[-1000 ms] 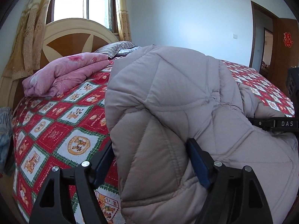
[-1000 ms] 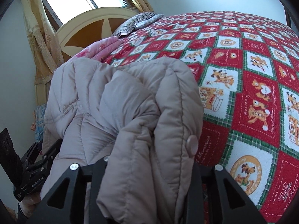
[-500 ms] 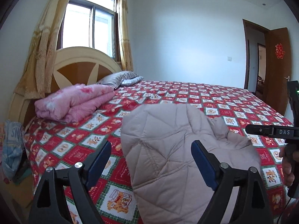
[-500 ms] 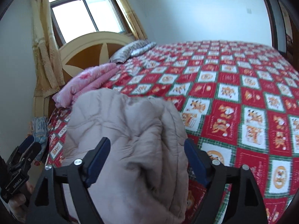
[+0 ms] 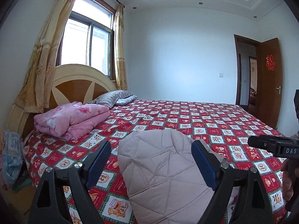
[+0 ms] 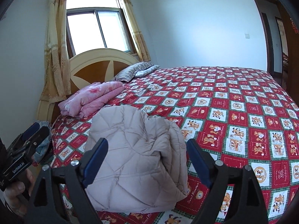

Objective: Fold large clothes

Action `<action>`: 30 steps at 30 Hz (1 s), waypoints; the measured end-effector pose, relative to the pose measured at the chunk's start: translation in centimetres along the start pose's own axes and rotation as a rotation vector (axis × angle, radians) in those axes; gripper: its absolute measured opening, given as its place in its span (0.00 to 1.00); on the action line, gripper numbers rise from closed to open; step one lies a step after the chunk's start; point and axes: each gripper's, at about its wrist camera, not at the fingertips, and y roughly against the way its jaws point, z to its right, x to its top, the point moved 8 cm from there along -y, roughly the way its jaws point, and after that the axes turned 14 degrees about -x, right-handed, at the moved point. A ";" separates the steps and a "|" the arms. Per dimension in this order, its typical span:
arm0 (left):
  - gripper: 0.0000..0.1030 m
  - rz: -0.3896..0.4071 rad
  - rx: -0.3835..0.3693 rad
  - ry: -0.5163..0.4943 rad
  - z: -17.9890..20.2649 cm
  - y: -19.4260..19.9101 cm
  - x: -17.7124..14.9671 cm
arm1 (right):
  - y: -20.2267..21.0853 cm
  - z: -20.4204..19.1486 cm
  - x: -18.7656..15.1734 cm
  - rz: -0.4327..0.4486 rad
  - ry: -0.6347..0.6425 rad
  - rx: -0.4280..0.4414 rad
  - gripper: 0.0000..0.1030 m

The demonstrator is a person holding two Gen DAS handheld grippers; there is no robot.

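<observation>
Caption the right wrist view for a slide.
Folded beige quilted coat lying on the patterned bedspread, right gripper jaws opening around it.

Left tongs [image 5: 151, 160] gape; right tongs [image 6: 147, 158] opening, gripping nothing.

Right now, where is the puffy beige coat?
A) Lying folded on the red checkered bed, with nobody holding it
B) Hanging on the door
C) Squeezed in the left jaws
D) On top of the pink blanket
A: the puffy beige coat lies bunched and folded on the red checkered bed, clear of both sets of open jaws, and the pink blanket sits apart from it near the headboard.
</observation>
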 end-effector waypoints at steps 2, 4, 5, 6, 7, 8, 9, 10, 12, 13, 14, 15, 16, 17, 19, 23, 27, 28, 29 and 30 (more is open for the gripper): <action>0.85 0.006 -0.001 -0.002 0.0 0.2 0.2 | 0.2 -0.2 0.0 0.001 0.005 0.001 0.86; 0.85 0.009 0.000 -0.002 0.0 0.3 0.4 | 0.5 -0.2 -0.1 0.006 0.006 0.004 0.86; 0.85 0.010 0.000 -0.002 0.0 0.4 0.5 | 0.6 -0.3 -0.1 0.007 0.007 0.006 0.86; 0.85 0.011 0.001 -0.002 -0.1 0.3 0.5 | 0.7 -0.3 -0.2 0.009 0.008 0.007 0.86; 0.85 0.010 0.002 -0.002 -0.1 0.3 0.5 | 0.8 -0.3 -0.2 0.010 0.009 0.008 0.86; 0.85 0.008 0.002 -0.001 -0.1 0.2 0.5 | 0.8 -0.4 -0.2 0.009 0.009 0.008 0.86; 0.86 0.008 0.001 -0.001 -0.1 0.2 0.4 | 0.8 -0.4 -0.2 0.008 0.010 0.009 0.86; 0.85 0.007 0.001 -0.002 -0.1 0.1 0.4 | 0.9 -0.4 -0.2 0.008 0.010 0.009 0.86; 0.86 0.005 0.001 -0.003 0.0 0.1 0.3 | 0.9 -0.4 -0.3 0.009 0.008 0.008 0.86; 0.86 0.003 0.000 -0.004 0.0 0.1 0.3 | 0.9 -0.4 -0.3 0.008 0.007 0.010 0.86; 0.86 0.001 0.001 -0.005 0.0 0.1 0.2 | 1.0 -0.5 -0.3 0.007 0.007 0.011 0.86; 0.86 0.000 0.001 -0.006 0.0 0.0 0.1 | 1.0 -0.5 -0.3 0.006 0.005 0.012 0.86; 0.86 -0.001 0.001 -0.008 0.0 0.0 0.1 | 1.1 -0.5 -0.4 0.006 0.005 0.011 0.86; 0.86 -0.001 0.001 -0.008 0.0 0.0 0.1 | 1.2 -0.5 -0.5 0.006 0.004 0.012 0.86; 0.86 -0.001 0.000 -0.009 0.1 0.0 0.1 | 1.2 -0.5 -0.5 0.003 0.004 0.013 0.86; 0.86 -0.003 0.000 -0.012 0.1 -0.1 0.1 | 1.4 -0.4 -0.5 0.004 0.002 0.013 0.86; 0.86 -0.005 0.001 -0.018 0.1 -0.2 0.0 | 1.4 -0.3 -0.6 0.004 0.000 0.013 0.86; 0.86 -0.004 0.000 -0.019 0.1 -0.2 0.0 | 1.4 -0.3 -0.5 0.004 -0.001 0.013 0.86; 0.86 -0.005 0.001 -0.019 0.1 -0.2 0.0 | 1.5 -0.3 -0.5 0.005 0.000 0.012 0.86; 0.86 -0.004 0.002 -0.019 0.0 -0.2 0.0 | 1.5 -0.3 -0.5 0.005 0.001 0.012 0.86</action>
